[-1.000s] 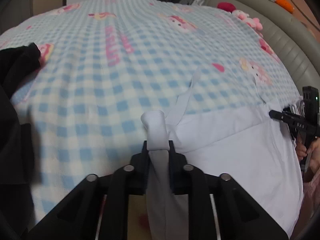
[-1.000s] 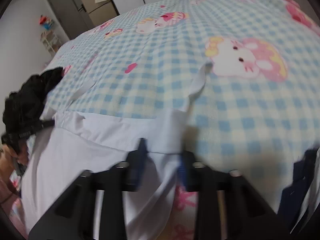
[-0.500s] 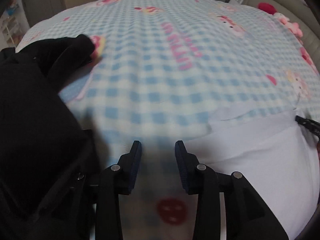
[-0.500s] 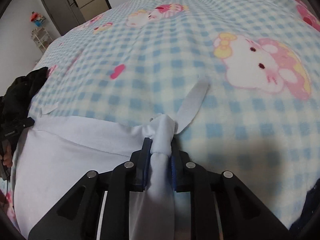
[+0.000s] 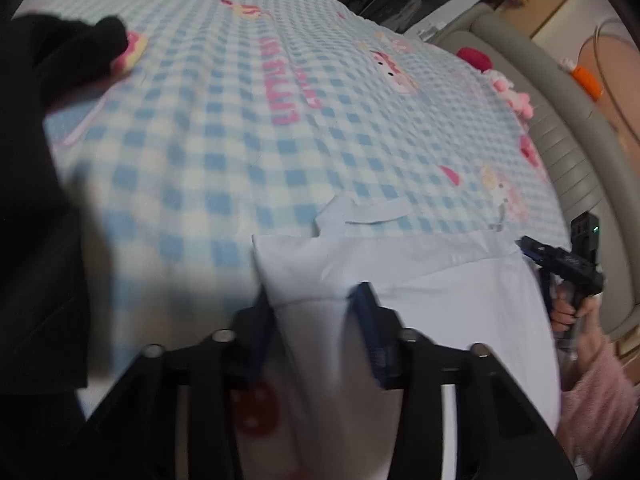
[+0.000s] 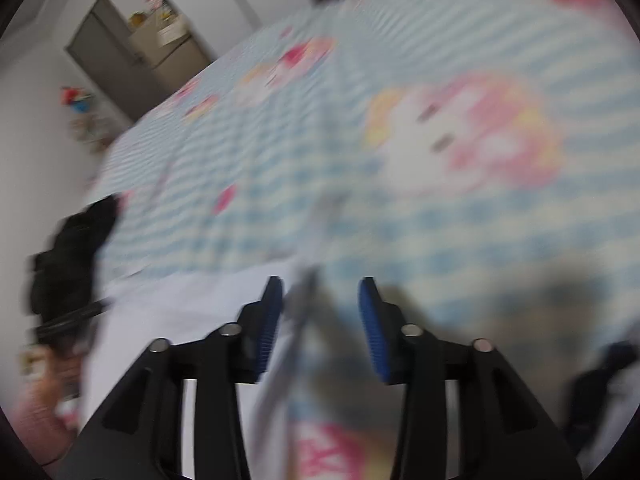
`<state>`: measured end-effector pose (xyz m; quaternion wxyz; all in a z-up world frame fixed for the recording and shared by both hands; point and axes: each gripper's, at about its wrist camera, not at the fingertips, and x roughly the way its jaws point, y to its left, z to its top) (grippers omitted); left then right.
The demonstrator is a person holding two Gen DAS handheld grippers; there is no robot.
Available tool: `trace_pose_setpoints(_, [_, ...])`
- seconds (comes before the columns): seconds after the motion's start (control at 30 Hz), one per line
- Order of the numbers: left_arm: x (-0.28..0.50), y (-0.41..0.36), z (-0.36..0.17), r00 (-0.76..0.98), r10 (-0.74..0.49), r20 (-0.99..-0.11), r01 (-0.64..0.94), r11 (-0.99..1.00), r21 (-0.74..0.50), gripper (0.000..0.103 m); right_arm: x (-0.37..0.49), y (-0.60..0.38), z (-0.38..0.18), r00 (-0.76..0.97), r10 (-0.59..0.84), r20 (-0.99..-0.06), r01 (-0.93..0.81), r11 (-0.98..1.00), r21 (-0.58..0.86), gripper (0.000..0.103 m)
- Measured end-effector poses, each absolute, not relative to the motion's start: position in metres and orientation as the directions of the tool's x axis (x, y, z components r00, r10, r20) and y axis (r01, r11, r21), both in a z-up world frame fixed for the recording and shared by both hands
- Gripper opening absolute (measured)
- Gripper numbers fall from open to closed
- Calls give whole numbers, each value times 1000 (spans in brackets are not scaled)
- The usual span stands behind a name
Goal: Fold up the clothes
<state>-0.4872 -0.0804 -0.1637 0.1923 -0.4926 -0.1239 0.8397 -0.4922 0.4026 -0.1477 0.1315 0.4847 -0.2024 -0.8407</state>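
Note:
A white garment (image 5: 440, 292) lies flat at the near edge of a bed with a blue-and-white checked cartoon blanket (image 5: 224, 128); a thin strap (image 5: 376, 214) runs along its top hem. My left gripper (image 5: 314, 306) is open, its jaws standing either side of the garment's left corner. In the left wrist view my right gripper (image 5: 560, 260) sits by the garment's right corner, held by a hand in a pink sleeve. The right wrist view is motion-blurred: my right gripper (image 6: 320, 284) is open, with the white garment (image 6: 180, 312) low on the left and a blurred strap between the jaws.
A pile of black clothes (image 5: 40, 160) fills the left side of the bed. A grey padded bed frame (image 5: 560, 120) with pink plush toys (image 5: 516, 96) runs along the right. A dark garment (image 6: 600, 376) lies at the right edge. A door and cabinet (image 6: 160, 48) stand beyond the bed.
My left gripper let go of the strap, swung left, then came back over the garment's left corner. My right gripper, shut on the bunched cloth half a second ago, has opened and released it.

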Motion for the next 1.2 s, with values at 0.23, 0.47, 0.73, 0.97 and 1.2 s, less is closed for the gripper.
trace_pose_setpoints(0.23, [-479,-60,-131,-526,243,-815,-227,-964,-141,8,-498,368,-133,-509,-291,-810,125,-956,265,8])
trace_pose_setpoints(0.47, [-515,-50,-175,-417,141,-898,-211,-976,-55,25,-508,363,-128,-555,-91,-827,72,-996,61,10])
trace_pose_setpoints(0.73, [-481,-79,-111,-532,266,-804,-191,-963,-192,56,-495,370,-132,-551,-69,-832,24,-997,67,19])
trace_pose_setpoints(0.97, [-365,-66,-75,-544,307,-781,-297,-941,-163,56,-377,323,-85,-544,-248,-802,165,-968,188,21])
trace_pose_setpoints(1.2, [-205,-66,-93,-554,307,-774,-233,-949,-210,49,-250,276,-60,-508,-409,-758,275,-911,308,29])
